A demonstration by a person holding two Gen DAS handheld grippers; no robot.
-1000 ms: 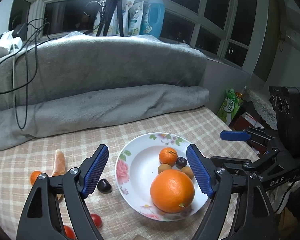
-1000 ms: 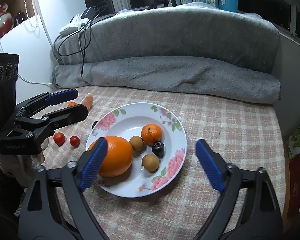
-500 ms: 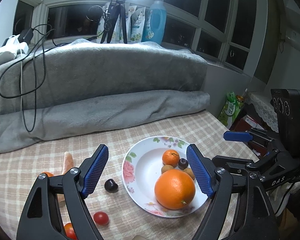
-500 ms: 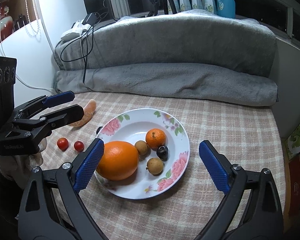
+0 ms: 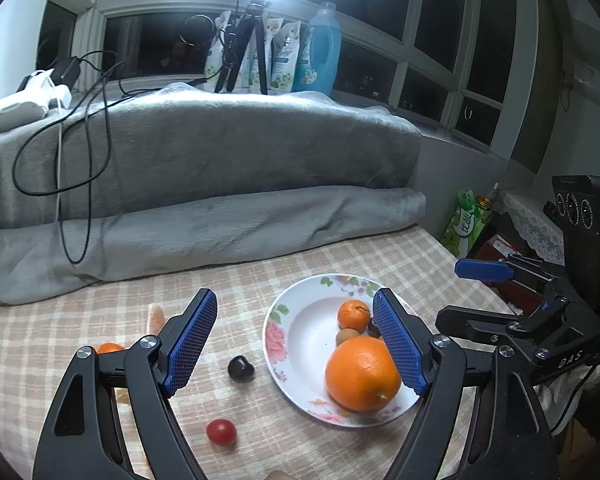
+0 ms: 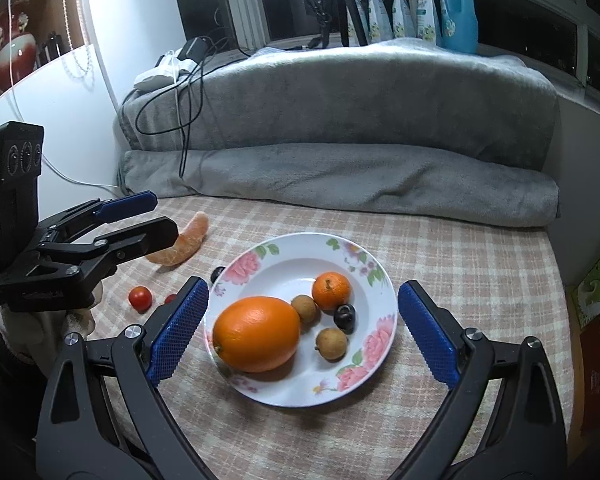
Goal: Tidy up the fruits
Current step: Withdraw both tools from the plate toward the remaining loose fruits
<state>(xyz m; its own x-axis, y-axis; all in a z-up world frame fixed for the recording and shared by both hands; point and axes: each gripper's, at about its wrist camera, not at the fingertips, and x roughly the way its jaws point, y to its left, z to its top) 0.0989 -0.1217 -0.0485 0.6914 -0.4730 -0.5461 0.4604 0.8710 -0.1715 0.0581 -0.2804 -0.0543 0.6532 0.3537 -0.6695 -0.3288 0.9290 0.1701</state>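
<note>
A floral plate (image 6: 284, 268) (image 5: 303, 332) on the checked cloth holds a big orange (image 6: 256, 333) (image 5: 361, 374), a small mandarin (image 6: 331, 290) (image 5: 353, 313), two brown longans (image 6: 331, 343) and a dark cherry (image 6: 344, 316). Loose on the cloth lie a dark cherry (image 5: 240, 368), cherry tomatoes (image 5: 221, 432) (image 6: 140, 298) and a peeled mandarin piece (image 6: 182, 246). My left gripper (image 5: 296, 346) hovers open above the cloth, left of the plate. My right gripper (image 6: 298, 330) stands open over the plate's near side, nothing between its fingers.
Rolled grey blankets (image 6: 339, 184) with black cables close off the back of the table. A blue detergent bottle (image 5: 317, 56) and a tripod stand on the sill behind. The table's right edge drops off near a green packet (image 5: 465, 222). A gloved hand (image 6: 44, 328) holds the left gripper.
Both views have tilted up and drawn back a little, so the plate sits lower in each. The fruit has not moved. Both grippers stay open.
</note>
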